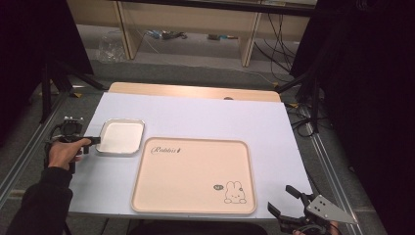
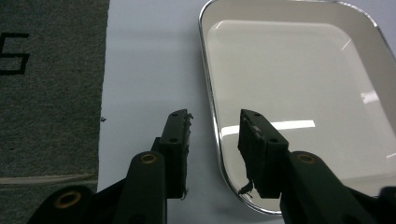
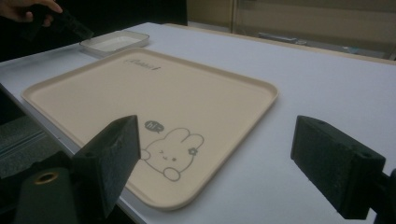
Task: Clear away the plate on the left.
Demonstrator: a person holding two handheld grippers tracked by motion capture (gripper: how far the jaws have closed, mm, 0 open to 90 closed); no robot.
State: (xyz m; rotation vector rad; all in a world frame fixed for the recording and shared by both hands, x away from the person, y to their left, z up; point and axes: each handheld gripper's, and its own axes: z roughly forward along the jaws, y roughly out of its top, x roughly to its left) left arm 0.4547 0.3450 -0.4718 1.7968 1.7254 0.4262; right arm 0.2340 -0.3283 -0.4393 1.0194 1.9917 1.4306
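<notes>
A small white rectangular dish (image 1: 121, 137) with a shiny rim lies on the white tabletop at the left. My left gripper (image 1: 95, 142) reaches it from the left, held in a hand. In the left gripper view, my left gripper (image 2: 215, 116) straddles the near rim of the dish (image 2: 299, 93). One jaw is outside, one inside, and neither pad touches the rim. A beige tray (image 1: 193, 176) with a rabbit drawing lies in the middle. My right gripper (image 1: 280, 197) hovers wide open at the front right corner. The right gripper (image 3: 217, 130) faces the tray (image 3: 140, 93).
The white tabletop (image 1: 205, 117) runs bare behind and to the right of the tray. Grey carpet (image 2: 46, 70) lies past the table's left edge. Stand legs (image 1: 54, 83) and cables (image 1: 293, 98) flank the table, with wooden shelving (image 1: 191, 24) beyond.
</notes>
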